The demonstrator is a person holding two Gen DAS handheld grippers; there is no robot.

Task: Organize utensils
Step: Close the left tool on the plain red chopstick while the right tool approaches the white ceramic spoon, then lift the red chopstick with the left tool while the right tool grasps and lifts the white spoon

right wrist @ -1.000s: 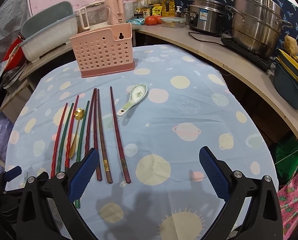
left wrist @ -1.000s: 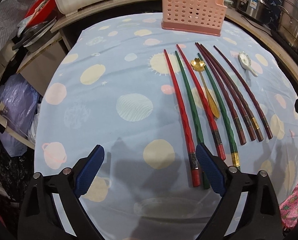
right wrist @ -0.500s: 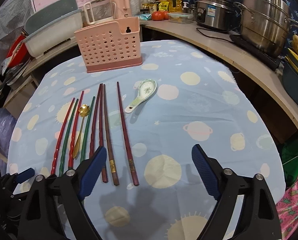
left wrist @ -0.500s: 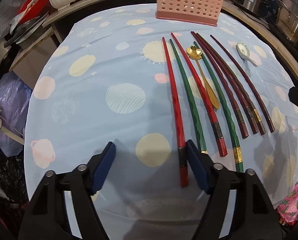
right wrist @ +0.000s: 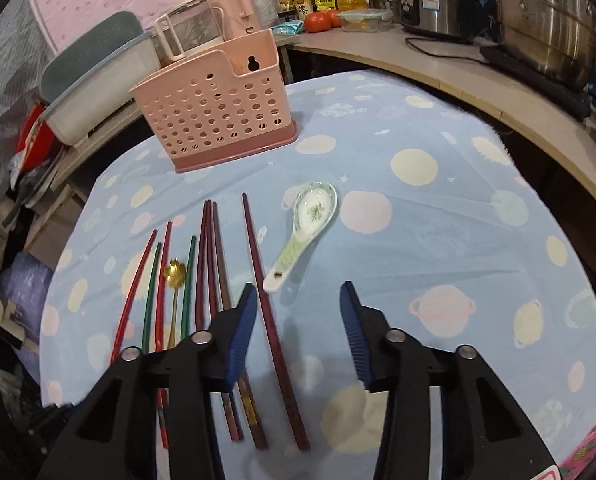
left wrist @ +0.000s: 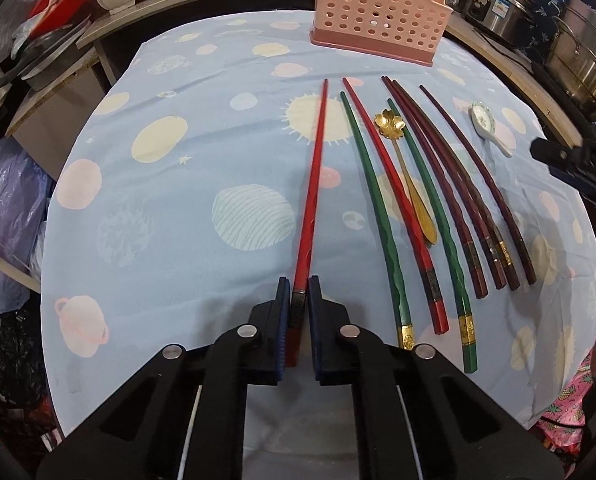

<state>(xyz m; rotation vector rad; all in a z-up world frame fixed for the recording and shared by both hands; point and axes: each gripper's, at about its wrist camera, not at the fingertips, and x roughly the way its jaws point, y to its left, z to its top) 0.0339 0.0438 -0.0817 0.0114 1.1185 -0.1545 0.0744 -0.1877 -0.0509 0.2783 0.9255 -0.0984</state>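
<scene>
- the left gripper (left wrist: 298, 292) is closed on the thick end of a red chopstick (left wrist: 311, 196); bare tablecloth (left wrist: 170, 216) lies wide open to its left.
- just to its right, a green chopstick (left wrist: 377, 216) and the other chopsticks lie close together, with a gold spoon (left wrist: 401, 168) among them, leaving only narrow gaps.
- the right gripper (right wrist: 296, 320) hangs open over a dark red chopstick (right wrist: 270, 312); the ceramic spoon (right wrist: 303, 232) lies just ahead.
- the pink utensil holder (right wrist: 222, 112) blocks the far edge; open cloth lies to its right.
</scene>
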